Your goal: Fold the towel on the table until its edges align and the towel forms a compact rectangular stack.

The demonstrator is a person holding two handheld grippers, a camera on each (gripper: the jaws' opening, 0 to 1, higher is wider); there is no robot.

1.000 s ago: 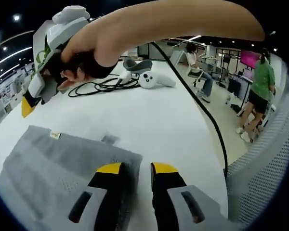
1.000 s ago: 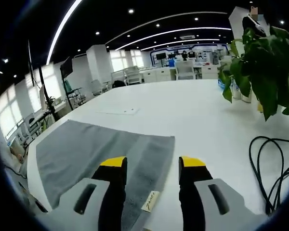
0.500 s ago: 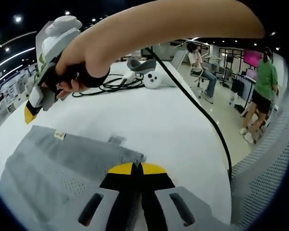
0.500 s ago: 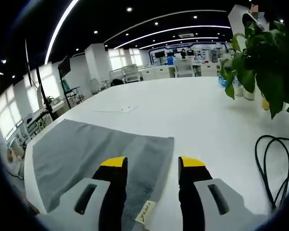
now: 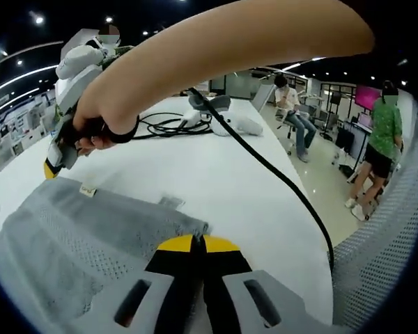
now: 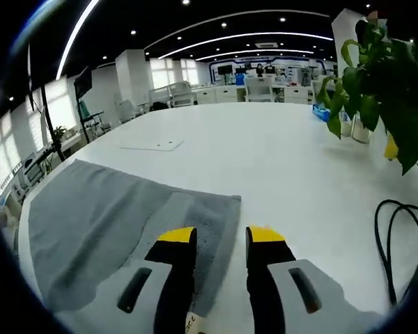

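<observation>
Left gripper [image 5: 194, 243]: yellow tips pressed together with no gap, pinching the near corner of the grey towel [image 5: 76, 236]; the cloth edge runs right up between the tips. The towel spreads out to the left of these jaws across the white table [image 5: 216, 174]. A small tag [image 5: 88, 191] sits on the towel's far edge, ahead and to the left.

Beyond that tag, the right gripper [image 5: 52, 167] comes down over the towel's far corner, held by a hand [image 5: 97, 122] whose bare forearm arches over the top of the left gripper view. A black cable [image 5: 265, 163] runs from that hand down to the right of the jaws. Further ahead, a coil of black cord [image 5: 160, 125] and a white controller [image 5: 233, 124] lie on the table. Far right, people sit and stand on the office floor.

Right gripper [image 6: 221, 236], own view: jaws parted by a narrow gap, straddling the towel's [image 6: 104, 216] side edge; the left tip is over cloth, the right over bare table [image 6: 279, 160]. I cannot tell whether the tips touch the cloth. Right of the jaws, a black cord [image 6: 393, 229]; beyond, a leafy plant [image 6: 386, 90].
</observation>
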